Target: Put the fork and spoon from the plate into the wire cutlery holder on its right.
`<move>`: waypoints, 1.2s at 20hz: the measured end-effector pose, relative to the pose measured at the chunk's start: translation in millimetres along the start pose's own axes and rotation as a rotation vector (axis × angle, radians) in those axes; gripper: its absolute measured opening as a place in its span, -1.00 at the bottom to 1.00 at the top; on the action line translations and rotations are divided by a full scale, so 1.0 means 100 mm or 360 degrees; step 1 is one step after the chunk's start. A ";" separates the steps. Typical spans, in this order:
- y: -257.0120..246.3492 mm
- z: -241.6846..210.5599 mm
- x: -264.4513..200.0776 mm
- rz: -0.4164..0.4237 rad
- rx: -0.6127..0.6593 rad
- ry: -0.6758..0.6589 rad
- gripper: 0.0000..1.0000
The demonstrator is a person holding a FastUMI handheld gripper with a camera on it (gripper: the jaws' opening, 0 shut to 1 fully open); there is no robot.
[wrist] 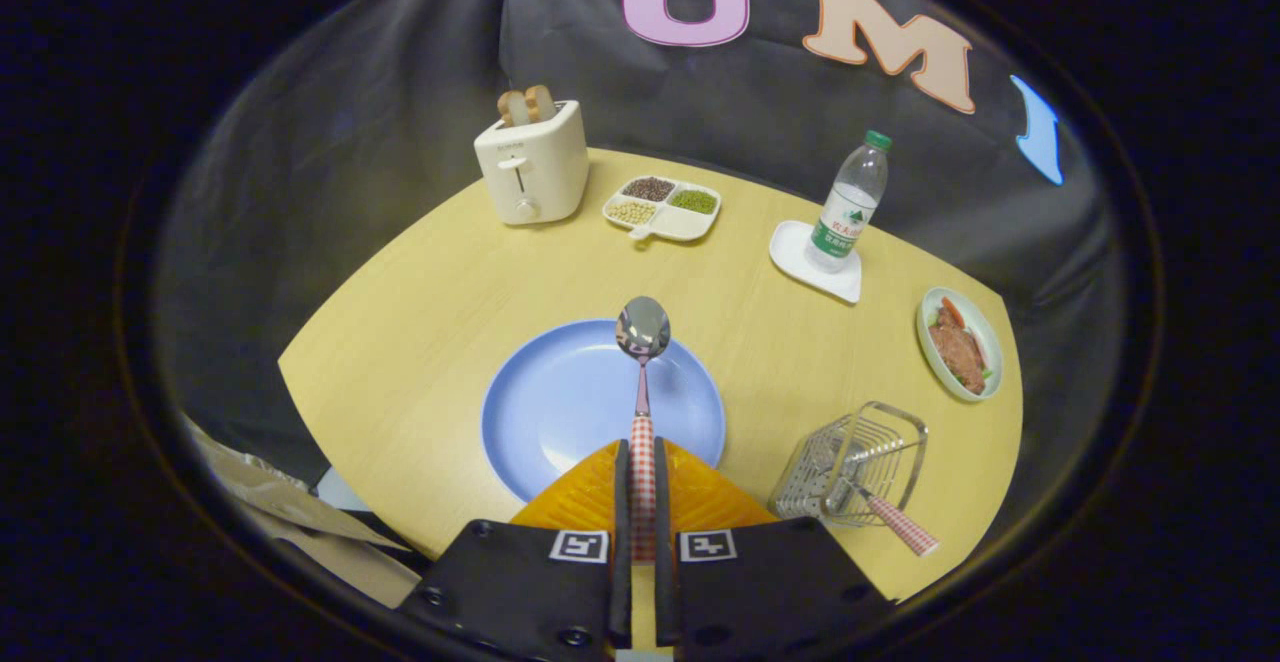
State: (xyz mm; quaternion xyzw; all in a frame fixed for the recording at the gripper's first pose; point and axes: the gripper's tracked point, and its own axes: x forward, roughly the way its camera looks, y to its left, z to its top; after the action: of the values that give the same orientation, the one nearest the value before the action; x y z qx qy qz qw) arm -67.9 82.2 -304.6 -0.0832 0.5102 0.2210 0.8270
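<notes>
The spoon (642,362) is held by its handle between the closed tongs (641,502) above the plate (560,412), and it could be dropped or knocked against the holder (850,462) rim, right of the plate, where the fork (890,520) already leans.

Blue plate (560,412), red-checked spoon (642,342) handle

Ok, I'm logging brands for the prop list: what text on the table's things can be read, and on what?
Water bottle: label print too small to read.
Toaster: front mark too blurred to read.
Spoon, clamped between the fingers: no text.
</notes>
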 end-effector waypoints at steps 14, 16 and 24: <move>-1.10 0.00 -0.61 -0.0009 -0.0147 0.0242 -0.76; -1.22 -0.05 -0.69 -0.0019 -0.0179 0.0280 -0.76; -1.57 -0.41 -0.90 0.0031 -0.0235 0.0562 -0.76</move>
State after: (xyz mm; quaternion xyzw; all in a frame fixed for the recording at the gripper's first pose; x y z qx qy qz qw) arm -64.6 -97.9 -258.4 -0.1762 0.6307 0.2477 0.7140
